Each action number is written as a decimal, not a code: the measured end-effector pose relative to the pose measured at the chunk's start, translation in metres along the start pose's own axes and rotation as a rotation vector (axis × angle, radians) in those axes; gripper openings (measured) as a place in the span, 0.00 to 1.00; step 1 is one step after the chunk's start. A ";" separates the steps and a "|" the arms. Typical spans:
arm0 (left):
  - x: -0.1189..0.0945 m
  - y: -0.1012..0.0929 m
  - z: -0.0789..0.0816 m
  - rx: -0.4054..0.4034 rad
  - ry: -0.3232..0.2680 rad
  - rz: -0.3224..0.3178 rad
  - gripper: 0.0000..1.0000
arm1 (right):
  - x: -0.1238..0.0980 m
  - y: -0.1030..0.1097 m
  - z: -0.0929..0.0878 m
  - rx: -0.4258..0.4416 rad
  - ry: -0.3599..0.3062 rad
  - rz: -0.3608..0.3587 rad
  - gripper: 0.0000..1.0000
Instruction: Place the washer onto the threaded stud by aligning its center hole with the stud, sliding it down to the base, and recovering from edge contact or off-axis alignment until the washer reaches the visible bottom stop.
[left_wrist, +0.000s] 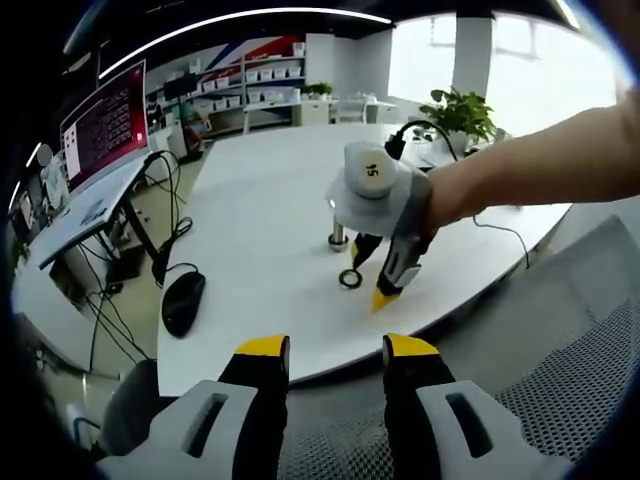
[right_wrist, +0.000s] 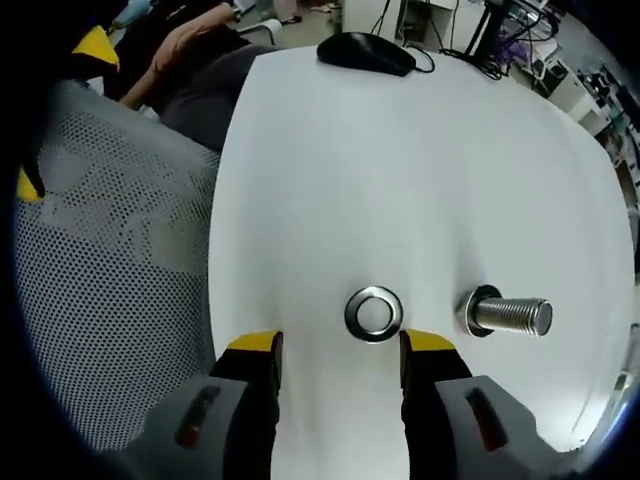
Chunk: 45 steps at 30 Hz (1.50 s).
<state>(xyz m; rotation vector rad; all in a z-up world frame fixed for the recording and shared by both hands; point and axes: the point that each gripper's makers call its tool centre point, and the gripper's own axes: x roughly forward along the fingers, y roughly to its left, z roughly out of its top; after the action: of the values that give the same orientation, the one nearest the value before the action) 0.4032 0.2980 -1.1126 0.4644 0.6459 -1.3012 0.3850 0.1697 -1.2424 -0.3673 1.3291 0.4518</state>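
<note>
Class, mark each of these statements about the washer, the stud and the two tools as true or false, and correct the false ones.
1. The washer lies flat on the table. True.
2. The washer is already on the stud. False: it lies beside the stud.
3. The right tool is open, with the washer just ahead of its jaws. True.
4. The left tool grips the washer. False: it is open and holds nothing.
5. A computer mouse lies on the table. True.
</note>
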 end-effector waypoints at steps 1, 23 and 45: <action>0.000 0.000 0.000 -0.001 0.000 0.000 0.36 | 0.000 0.000 0.000 0.003 0.001 0.000 0.49; 0.001 0.001 0.000 -0.011 0.000 0.009 0.36 | 0.000 -0.018 0.004 -0.072 0.098 0.014 0.30; 0.001 0.001 0.000 -0.014 0.003 0.011 0.36 | -0.003 -0.013 0.004 -0.089 0.131 0.017 0.30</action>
<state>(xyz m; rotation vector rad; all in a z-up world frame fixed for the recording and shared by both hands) 0.4039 0.2969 -1.1136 0.4580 0.6535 -1.2849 0.3943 0.1599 -1.2386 -0.4665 1.4434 0.5093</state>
